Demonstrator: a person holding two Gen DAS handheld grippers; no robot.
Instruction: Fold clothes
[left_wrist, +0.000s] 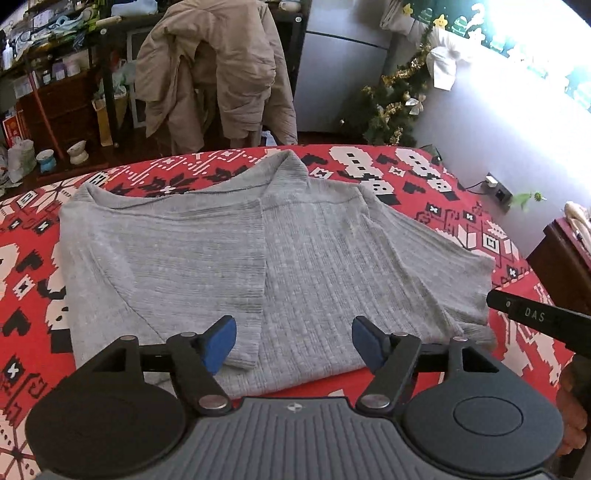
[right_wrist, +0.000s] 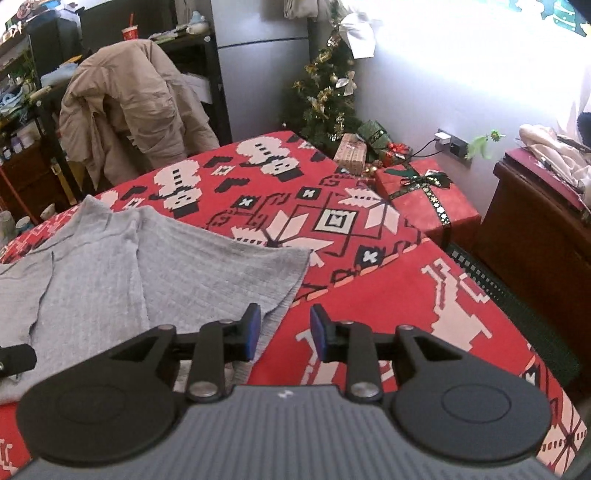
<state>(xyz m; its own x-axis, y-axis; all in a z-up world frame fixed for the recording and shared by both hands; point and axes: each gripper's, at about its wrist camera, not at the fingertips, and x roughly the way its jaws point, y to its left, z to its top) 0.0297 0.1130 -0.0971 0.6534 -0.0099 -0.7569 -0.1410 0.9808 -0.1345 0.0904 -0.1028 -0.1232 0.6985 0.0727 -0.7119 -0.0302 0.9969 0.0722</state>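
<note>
A grey ribbed knit top (left_wrist: 280, 251) lies flat on the red patterned cloth (left_wrist: 406, 173), collar at the far side, with its left sleeve folded in over the body. My left gripper (left_wrist: 293, 341) hovers over the top's near hem, open wide with nothing between its blue pads. In the right wrist view the same grey top (right_wrist: 177, 273) fills the left half. My right gripper (right_wrist: 284, 332) stands open at a narrower gap over the top's right edge, and nothing is pinched. A black part of the right gripper (left_wrist: 535, 317) shows at the left wrist view's right edge.
A chair draped with a beige jacket (left_wrist: 218, 74) stands behind the table. A small Christmas tree (right_wrist: 328, 96) and wrapped gift boxes (right_wrist: 424, 192) sit on the floor to the right. A dark wooden cabinet (right_wrist: 543, 221) stands at far right. Cluttered shelves line the back left.
</note>
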